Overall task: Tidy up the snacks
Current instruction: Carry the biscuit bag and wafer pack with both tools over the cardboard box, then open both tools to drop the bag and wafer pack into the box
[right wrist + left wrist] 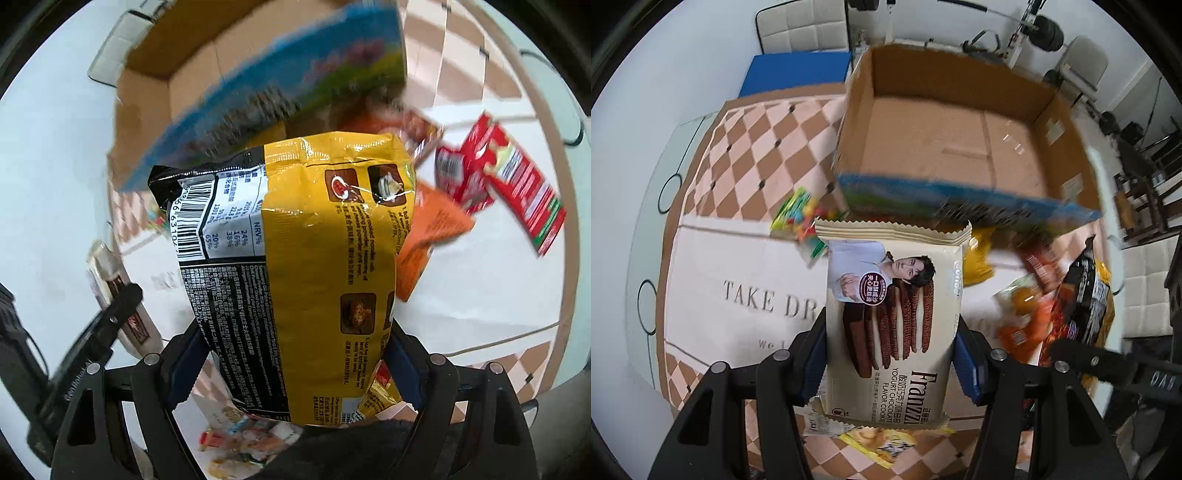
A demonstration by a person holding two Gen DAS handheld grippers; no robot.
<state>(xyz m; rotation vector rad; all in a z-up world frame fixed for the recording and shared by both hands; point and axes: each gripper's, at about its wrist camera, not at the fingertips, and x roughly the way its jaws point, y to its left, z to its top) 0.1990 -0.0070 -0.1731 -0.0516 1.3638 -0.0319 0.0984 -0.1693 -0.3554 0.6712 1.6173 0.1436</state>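
Note:
My left gripper (892, 354) is shut on a cream pack of yogurt chocolate cookies (892, 314), held up above the tablecloth. Ahead of it stands an open cardboard box (942, 147) with a blue printed front wall and a bare floor. My right gripper (295, 354) is shut on a yellow and black noodle packet (295, 266), lifted off the table. The same box (229, 81) is blurred at the upper left in the right wrist view. The cookie pack (118, 295) and the left gripper show at the left edge there.
A checkered cloth (757, 136) covers the table. A colourful candy bag (801, 218), a yellow bag (977, 262) and orange packets (1027, 314) lie near the box. Red packets (509, 181) and an orange packet (432, 236) lie to the right. More snacks (243, 443) lie below.

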